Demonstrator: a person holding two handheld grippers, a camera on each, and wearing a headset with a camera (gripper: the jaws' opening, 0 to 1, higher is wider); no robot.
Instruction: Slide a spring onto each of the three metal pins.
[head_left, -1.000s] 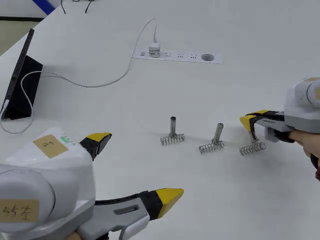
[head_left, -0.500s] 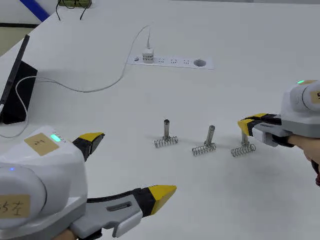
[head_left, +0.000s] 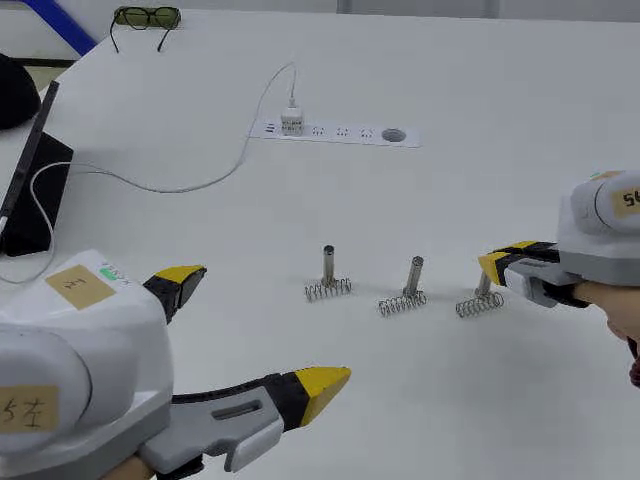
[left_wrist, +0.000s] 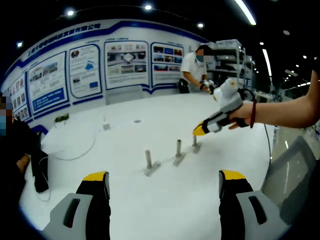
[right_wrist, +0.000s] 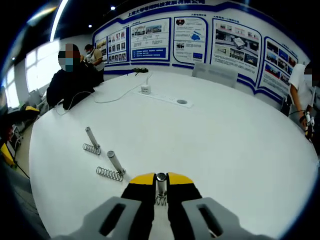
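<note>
A: Bench first?
B: White table (head_left: 500, 80) runs across the whole head view. Power strip (head_left: 335, 131) upper centre, white cable (head_left: 200, 185) trailing toward the left edge.
A: Grippers?
B: Left gripper (head_left: 255, 328) sits lower left, large in frame. Its yellow-tipped fingers are spread wide with nothing between them, well apart from the pins. Right gripper (head_left: 493, 265) is at the right edge, mid-height, tips down at the right pin (right_wrist: 161, 184).
A: Holding it?
B: In the right gripper view the pin stands upright between the two yellow tips, which are drawn in against it on both sides. It looks like a pinch, though contact is hard to confirm at that angle.
A: Other pins?
B: Left pin (head_left: 328, 262) and middle pin (head_left: 413, 274) stand upright at frame centre, in a row with the right one.
A: Springs?
B: Left spring (head_left: 328, 290), middle spring (head_left: 402, 303) and right spring (head_left: 480, 304) each lie on their side at the foot of their pin. The right one lies just below the tips in the frame.
</note>
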